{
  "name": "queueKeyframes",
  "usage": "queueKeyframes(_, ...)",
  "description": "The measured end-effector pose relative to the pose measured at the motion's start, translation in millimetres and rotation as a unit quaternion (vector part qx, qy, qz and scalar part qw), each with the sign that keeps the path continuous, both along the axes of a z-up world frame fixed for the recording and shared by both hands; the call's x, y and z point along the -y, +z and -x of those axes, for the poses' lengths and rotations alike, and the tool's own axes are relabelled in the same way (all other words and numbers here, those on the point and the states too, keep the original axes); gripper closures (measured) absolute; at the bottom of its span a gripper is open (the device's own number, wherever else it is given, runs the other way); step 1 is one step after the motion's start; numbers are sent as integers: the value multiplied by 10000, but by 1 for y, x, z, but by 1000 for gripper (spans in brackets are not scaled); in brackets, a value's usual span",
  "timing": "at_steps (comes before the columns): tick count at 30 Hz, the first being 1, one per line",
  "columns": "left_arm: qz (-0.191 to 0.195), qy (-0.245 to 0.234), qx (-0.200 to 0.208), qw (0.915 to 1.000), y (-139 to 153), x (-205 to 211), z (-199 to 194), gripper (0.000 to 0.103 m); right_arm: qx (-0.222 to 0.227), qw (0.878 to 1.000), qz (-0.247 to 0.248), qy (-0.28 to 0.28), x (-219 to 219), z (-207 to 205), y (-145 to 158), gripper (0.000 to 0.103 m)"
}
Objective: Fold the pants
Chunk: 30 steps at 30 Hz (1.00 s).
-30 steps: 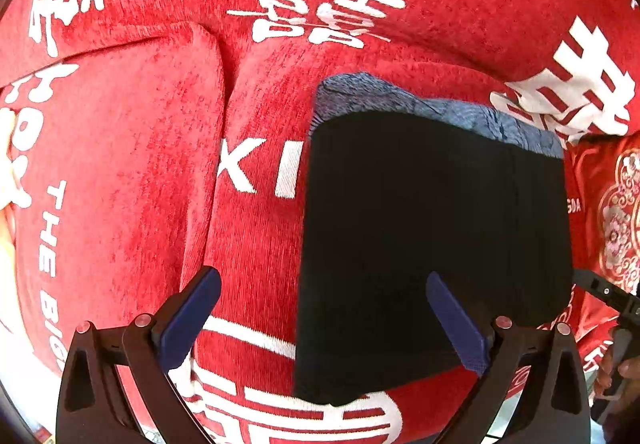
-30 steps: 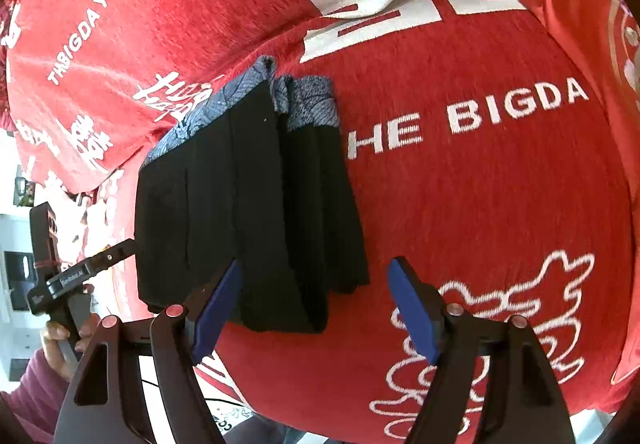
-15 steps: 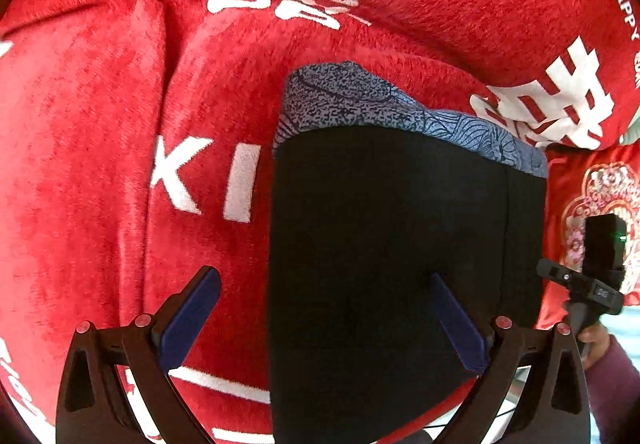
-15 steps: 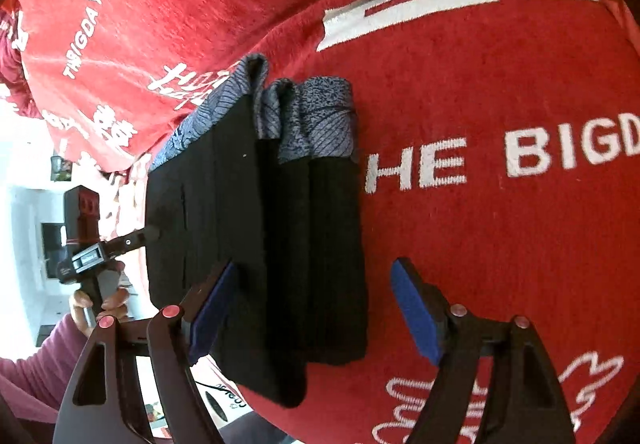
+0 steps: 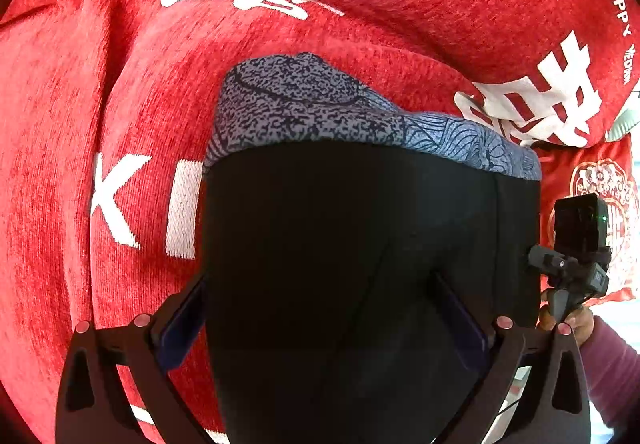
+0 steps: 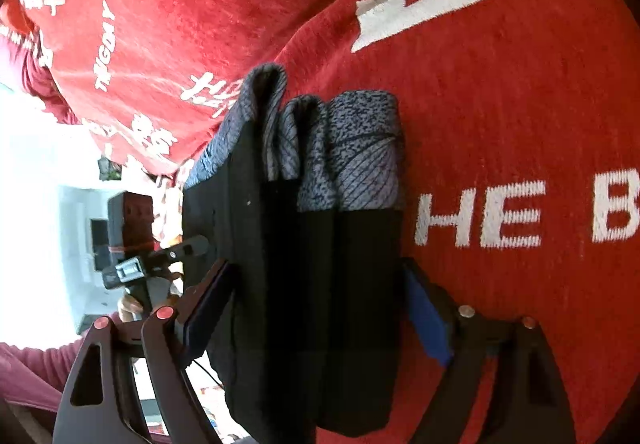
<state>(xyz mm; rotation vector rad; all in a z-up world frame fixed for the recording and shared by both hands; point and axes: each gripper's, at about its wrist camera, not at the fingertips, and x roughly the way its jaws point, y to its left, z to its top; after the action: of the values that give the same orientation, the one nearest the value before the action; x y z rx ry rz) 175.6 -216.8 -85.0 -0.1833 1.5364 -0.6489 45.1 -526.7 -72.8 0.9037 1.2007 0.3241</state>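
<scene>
The black pants (image 5: 352, 244) lie folded in a thick stack with a grey-blue patterned waistband (image 5: 320, 108) at the far end, on a red printed cover. My left gripper (image 5: 324, 316) is open, its jaws straddling the near end of the stack from above. In the right wrist view the pants (image 6: 320, 264) show as several stacked layers edge-on. My right gripper (image 6: 320, 308) is open with its fingers on either side of that stack, close to the fabric. The left gripper (image 6: 136, 268) also shows there at the left; the right gripper (image 5: 576, 256) shows in the left wrist view.
The red cover (image 5: 100, 124) with white characters and letters spreads over cushions with a seam at the left. A red embroidered cushion (image 5: 600, 184) lies at the far right. A bright white room area (image 6: 48, 184) lies beyond the cover's edge.
Both grippers have moved in on the folded pants, which now fill the space between each pair of fingers. Both stay open.
</scene>
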Motion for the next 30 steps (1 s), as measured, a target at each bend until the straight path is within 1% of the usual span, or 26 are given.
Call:
queueKeyframes(3,-58,120,-48,9999,0,-2,2,0,-169,9997,-121,-137,6,-2,-4,17)
queueKeyframes(5,-27,207,-28,9998,3,-4,4,6,-333,9994,-10,-120,2,-5,-1,19)
queueKeyframes(6,46,256,-15,9997,5,-5,6,14,-419,9990,109,-94,0,-6,0,26)
queueKeyframes(7,56,289,55,9996,9,-5,9,20,-446,9989,117,-71,0,-7,2,32)
queueKeyframes(8,53,277,172,9995,15,-5,12,23,-481,9987,124,-104,-2,-8,2,38)
queueKeyframes(9,37,264,275,9993,20,-4,15,28,-482,9986,103,-169,0,-6,4,47)
queueKeyframes(12,-57,271,503,9984,33,-3,22,34,-429,9987,-26,-260,3,0,10,54)
queueKeyframes(14,-78,300,568,9979,43,-5,28,35,-379,9988,-143,-272,2,2,18,57)
queueKeyframes(17,-96,274,608,9977,56,-10,37,37,-321,9987,-310,-232,-4,6,30,58)
queueKeyframes(21,-99,236,586,9980,71,-29,56,37,-202,9988,-421,-125,-19,20,47,58)
queueKeyframes(25,-167,193,576,9980,83,-51,74,37,-152,9970,-686,-335,-41,44,50,58)
queueKeyframes(28,-243,118,515,9983,79,-62,83,37,-205,9968,-666,-382,-61,58,47,58)
queueKeyframes(30,-375,63,382,9985,66,-71,86,36,-307,9968,-615,-418,-70,64,41,57)
